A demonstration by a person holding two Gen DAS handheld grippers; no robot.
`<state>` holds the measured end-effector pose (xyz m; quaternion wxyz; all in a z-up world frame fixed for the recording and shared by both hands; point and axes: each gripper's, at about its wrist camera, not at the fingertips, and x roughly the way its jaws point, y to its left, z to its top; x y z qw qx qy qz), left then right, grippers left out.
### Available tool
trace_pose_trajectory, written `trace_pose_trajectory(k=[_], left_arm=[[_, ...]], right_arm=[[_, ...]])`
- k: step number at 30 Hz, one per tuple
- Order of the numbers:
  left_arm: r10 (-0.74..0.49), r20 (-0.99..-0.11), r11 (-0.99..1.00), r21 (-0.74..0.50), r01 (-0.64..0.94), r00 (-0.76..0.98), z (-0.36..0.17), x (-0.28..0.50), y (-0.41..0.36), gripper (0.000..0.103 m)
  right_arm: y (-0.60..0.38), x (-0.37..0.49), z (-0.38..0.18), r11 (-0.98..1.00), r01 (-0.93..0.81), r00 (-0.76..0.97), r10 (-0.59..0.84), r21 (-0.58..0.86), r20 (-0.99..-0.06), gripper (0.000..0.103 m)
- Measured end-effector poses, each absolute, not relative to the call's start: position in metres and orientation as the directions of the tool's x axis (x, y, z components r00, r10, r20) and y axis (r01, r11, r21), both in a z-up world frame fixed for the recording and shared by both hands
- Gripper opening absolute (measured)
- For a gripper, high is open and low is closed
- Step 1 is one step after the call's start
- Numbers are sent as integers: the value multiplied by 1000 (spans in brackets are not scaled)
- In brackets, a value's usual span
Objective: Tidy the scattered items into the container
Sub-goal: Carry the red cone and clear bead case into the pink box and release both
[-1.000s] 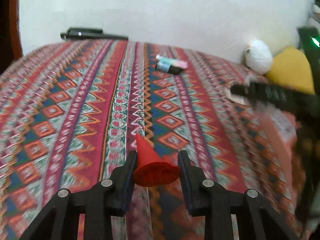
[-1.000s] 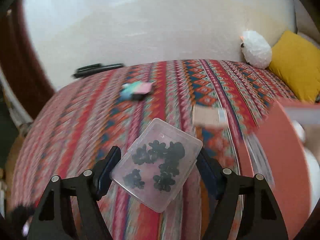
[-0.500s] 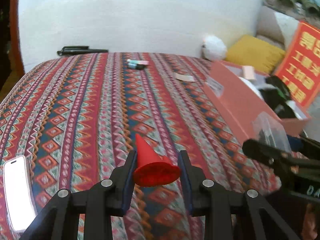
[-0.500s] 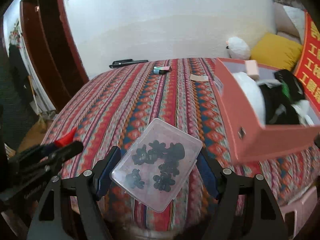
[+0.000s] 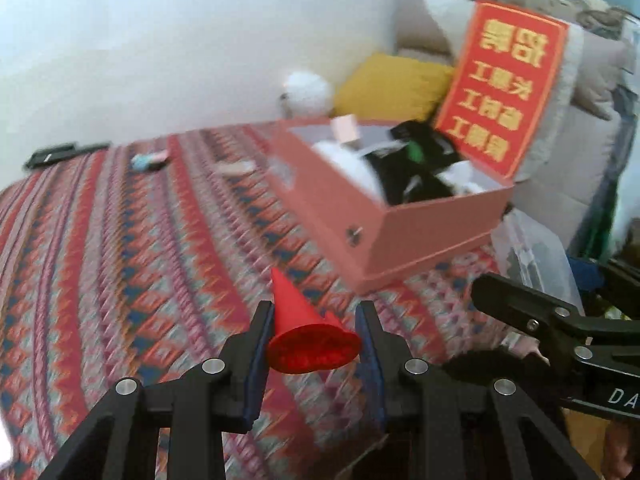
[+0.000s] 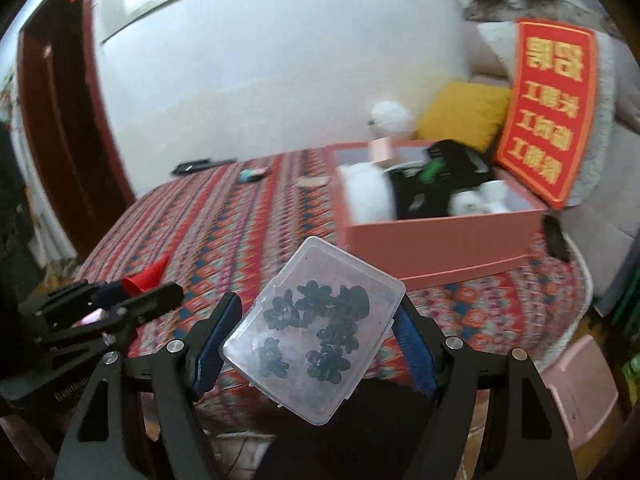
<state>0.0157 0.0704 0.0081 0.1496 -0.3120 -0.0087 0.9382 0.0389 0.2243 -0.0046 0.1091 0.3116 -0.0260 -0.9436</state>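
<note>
My left gripper is shut on a small red cone, held above the patterned bedspread. My right gripper is shut on a clear plastic case with dark flower-shaped pieces inside. The pink open box stands on the bed ahead of both grippers, holding white, black and green items. Seen from the right wrist, the left gripper with its cone is at the lower left. From the left wrist, the right gripper's finger and the case show at the right.
A small teal and pink item, a flat card and a black object lie far back on the bed. A yellow cushion, white plush and red sign stand behind the box. A pink stool is below right.
Both grippers have drawn back from over the bed and turned right, so the pink box is now ahead of them. Each keeps its hold, on the cone and on the case.
</note>
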Motion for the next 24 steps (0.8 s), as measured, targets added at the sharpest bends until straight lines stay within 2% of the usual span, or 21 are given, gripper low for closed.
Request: trace_pose_trajectory(k=[5, 10, 19, 22, 23, 24], left_arm=[[329, -542, -937, -87, -338, -773, 43, -28, 108, 33], [329, -541, -932, -53, -358, -774, 66, -102, 143, 33], [339, -594, -916, -34, -399, -730, 46, -220, 204, 34], [337, -601, -916, -30, -400, -725, 32, -242, 216, 35], [334, -600, -917, -27, -399, -727, 27, -248, 219, 47], [331, -598, -918, -24, -396, -730, 23, -253, 221, 73]], right_arm=[[278, 10, 18, -989, 98, -827, -144, 113, -544, 78], [322, -45, 43, -993, 34, -860, -88, 115, -503, 78], [365, -179, 26, -990, -4, -830, -77, 144, -552, 78], [373, -219, 11, -984, 23, -815, -122, 178, -567, 78], [375, -228, 6, -983, 26, -814, -126, 181, -567, 79], [377, -235, 1, -986, 15, -818, -109, 168, -565, 83]])
